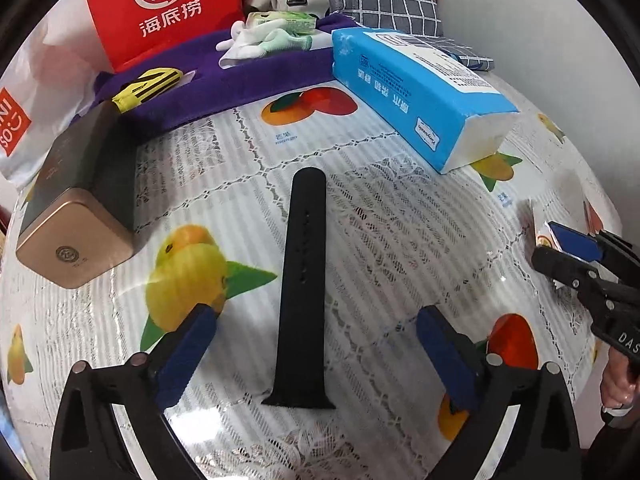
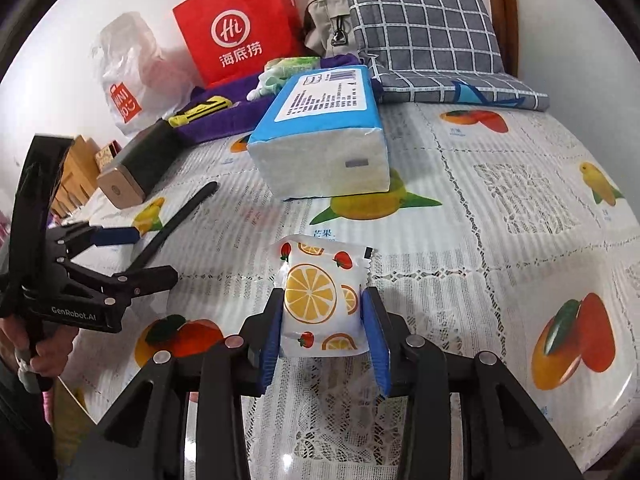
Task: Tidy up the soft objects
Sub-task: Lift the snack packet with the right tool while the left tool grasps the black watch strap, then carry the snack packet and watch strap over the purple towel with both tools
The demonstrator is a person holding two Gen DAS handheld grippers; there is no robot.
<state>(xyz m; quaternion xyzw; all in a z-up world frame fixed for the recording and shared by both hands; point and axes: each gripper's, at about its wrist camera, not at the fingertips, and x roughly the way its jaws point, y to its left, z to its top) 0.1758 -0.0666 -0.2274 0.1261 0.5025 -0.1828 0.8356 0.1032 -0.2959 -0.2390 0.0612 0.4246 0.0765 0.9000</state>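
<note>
The right tongs (image 2: 324, 320) grasp a small fruit-print tissue pack (image 2: 318, 300) just above the surface (image 2: 480, 240). The left tongs (image 1: 316, 336) are spread wide, released, either side of a black watch strap (image 1: 302, 280) lying flat, near the blue tissue pack (image 1: 416, 92)

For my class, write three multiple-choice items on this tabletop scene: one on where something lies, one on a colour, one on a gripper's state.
1. Where does the black strap lie?
A. between the open left gripper's fingers
B. on the purple towel
C. inside the red bag

2. What colour is the large tissue pack's wrapper?
A. green
B. blue
C. gold

3. What is the right gripper doing?
A. hanging open
B. gripping the fruit-print packet
C. gripping the strap

Key: 1 A, fingers flank the strap; 2 B, blue wrapper shows; 3 B, fingers press the packet's sides.
</note>
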